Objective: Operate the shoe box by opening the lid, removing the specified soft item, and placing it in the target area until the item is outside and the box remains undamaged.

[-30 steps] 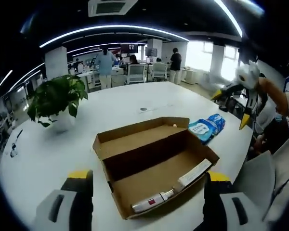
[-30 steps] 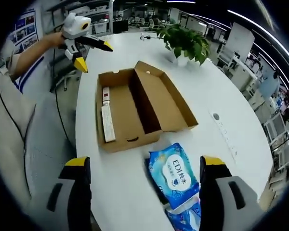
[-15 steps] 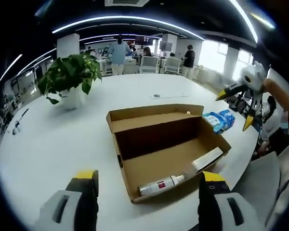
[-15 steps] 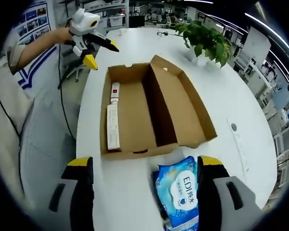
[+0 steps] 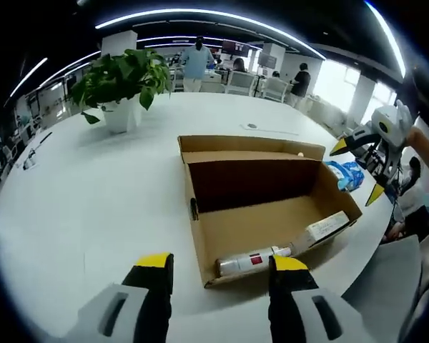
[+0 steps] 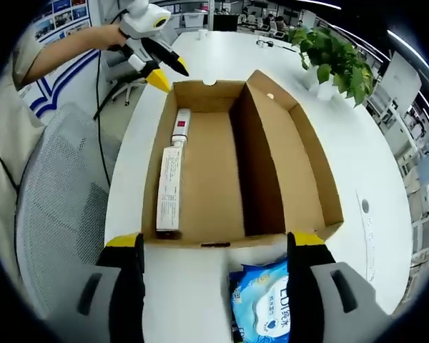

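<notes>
Both my grippers have closed in on the shoe box (image 5: 261, 204) over the last second; it now sits larger in both views. My left gripper (image 5: 218, 266) hovers with jaws apart and empty at the box's near end, just by the tube (image 5: 254, 260). My right gripper (image 6: 214, 243) is also spread and empty, at the opposite end wall. The lid (image 6: 289, 153) is already folded open beside the tray. The blue wipes pack (image 6: 261, 304), which I judge to be the soft item, lies outside on the white table (image 5: 93, 193), touching that end of the box. The tube and a long carton (image 6: 169, 187) remain inside. I judge removal done; only placement needs confirming.
</notes>
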